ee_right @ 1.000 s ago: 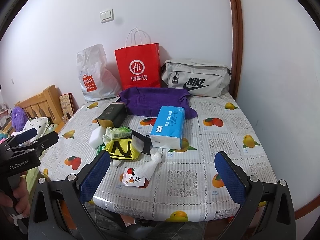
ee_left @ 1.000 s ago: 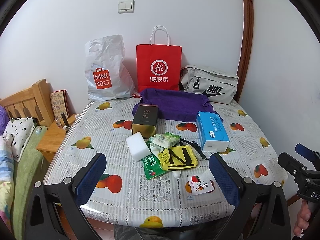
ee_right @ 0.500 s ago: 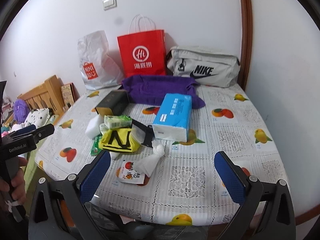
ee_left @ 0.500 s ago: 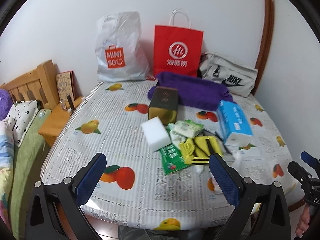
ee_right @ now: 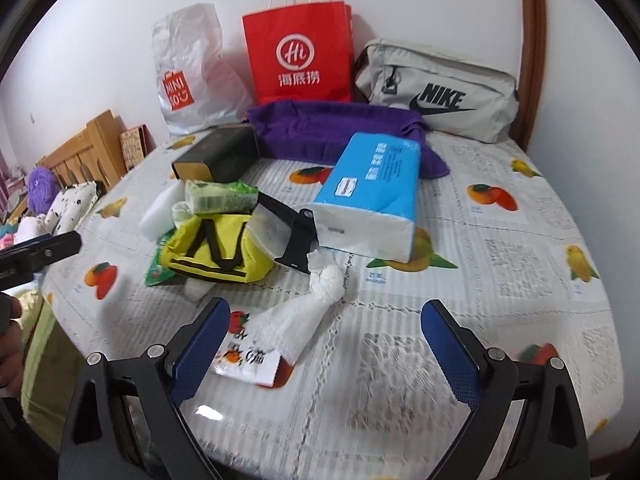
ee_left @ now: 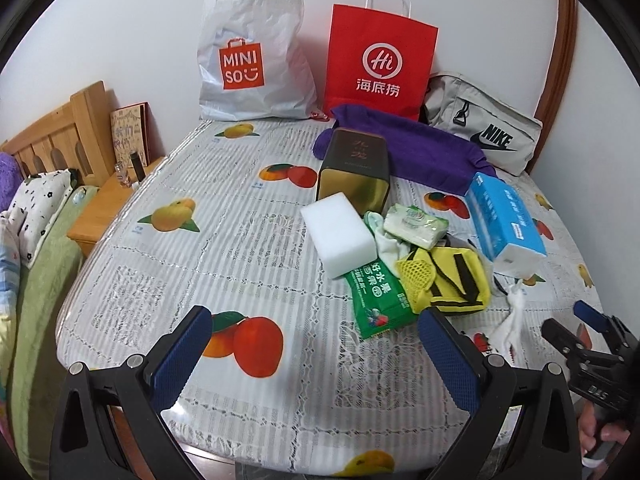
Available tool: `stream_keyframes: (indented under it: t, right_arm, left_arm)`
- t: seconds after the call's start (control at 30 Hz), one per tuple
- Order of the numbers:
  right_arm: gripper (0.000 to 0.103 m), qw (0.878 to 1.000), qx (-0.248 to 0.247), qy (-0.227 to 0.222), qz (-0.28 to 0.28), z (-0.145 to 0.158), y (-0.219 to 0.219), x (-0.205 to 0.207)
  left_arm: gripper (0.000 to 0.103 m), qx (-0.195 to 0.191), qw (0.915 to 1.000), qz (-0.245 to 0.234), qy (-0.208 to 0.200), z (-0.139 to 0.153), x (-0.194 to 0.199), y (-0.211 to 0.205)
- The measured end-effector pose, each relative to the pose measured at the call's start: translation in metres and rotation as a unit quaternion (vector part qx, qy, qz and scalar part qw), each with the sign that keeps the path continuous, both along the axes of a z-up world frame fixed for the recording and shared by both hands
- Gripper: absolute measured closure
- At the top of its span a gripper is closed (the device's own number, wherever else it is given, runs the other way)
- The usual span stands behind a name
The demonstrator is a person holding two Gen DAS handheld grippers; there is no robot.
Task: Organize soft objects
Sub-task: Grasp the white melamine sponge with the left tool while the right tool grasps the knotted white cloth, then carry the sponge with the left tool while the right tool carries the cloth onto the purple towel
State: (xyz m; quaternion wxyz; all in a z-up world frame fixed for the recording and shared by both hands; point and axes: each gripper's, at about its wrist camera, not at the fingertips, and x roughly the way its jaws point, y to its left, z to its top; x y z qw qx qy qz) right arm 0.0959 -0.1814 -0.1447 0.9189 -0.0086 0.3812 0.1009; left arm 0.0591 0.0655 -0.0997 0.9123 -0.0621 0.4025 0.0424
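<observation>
A heap of soft things lies mid-table: a white sponge (ee_left: 340, 232), a green wipes pack (ee_left: 414, 222), a yellow pouch (ee_left: 452, 280), a green snack packet (ee_left: 378, 300) and a blue tissue pack (ee_left: 504, 216). A purple towel (ee_left: 420, 148) lies behind them. My left gripper (ee_left: 314, 314) hangs open over the near table edge, left of the heap, with nothing between its fingers. My right gripper (ee_right: 327, 306) is closing. A knotted white cloth (ee_right: 316, 296) lies between its fingers, and the pads stand apart from it. A printed sachet (ee_right: 248, 360) lies by its left finger.
A dark tin box (ee_left: 354, 168) stands behind the sponge. A white plastic bag (ee_left: 252, 52), a red paper bag (ee_left: 380, 52) and a grey bag (ee_left: 480, 132) line the wall. A wooden nightstand (ee_left: 108, 208) and a bed (ee_left: 36, 240) are left of the table.
Both grippers have come down and closer to the table. The white cloth now lies between the right fingers, which stand slightly narrower. The left fingers stay wide apart.
</observation>
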Motion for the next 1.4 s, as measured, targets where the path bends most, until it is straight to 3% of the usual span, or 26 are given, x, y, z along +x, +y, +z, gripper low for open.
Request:
stream_keyframes:
  t: [0.33,0.5,0.6,0.73,0.9,1.1,1.4]
  right_arm:
    - [0.04,0.999,0.004,0.045,0.001,-0.039,0.002,0.043]
    - [0.07,0.999,-0.006,0.041,0.004,-0.043,0.001,0.045]
    - [0.079,0.999,-0.01,0.038,0.007,-0.042,0.0,0.045]
    - [0.081,0.999,0.012,0.04,0.007,-0.04,-0.008,0.047]
    - [0.081,0.999,0.026,0.035,0.005,-0.034,-0.018,0.046]
    - [0.081,0.999,0.025,0.041,-0.005,-0.036,-0.028,0.045]
    - [0.081,0.999,0.017,0.041,-0.009,-0.035,-0.032,0.044]
  left_arm:
    - [0.0,-0.011,0.9995,-0.01,0.027,-0.027,0.035,0.011]
    - [0.0,-0.03,0.999,-0.029,0.019,-0.028,0.061,0.007]
    - [0.0,-0.039,0.9986,-0.03,0.018,-0.03,0.077,0.006]
    - [0.0,-0.048,0.9981,-0.03,0.025,-0.039,0.096,0.004]
    - [0.01,-0.065,0.9968,-0.031,0.033,-0.05,0.112,0.004]
    - [0.047,-0.097,0.9937,-0.038,0.041,-0.06,0.117,0.012]
    - [0.05,-0.072,0.9956,-0.05,0.032,-0.049,0.099,0.013]
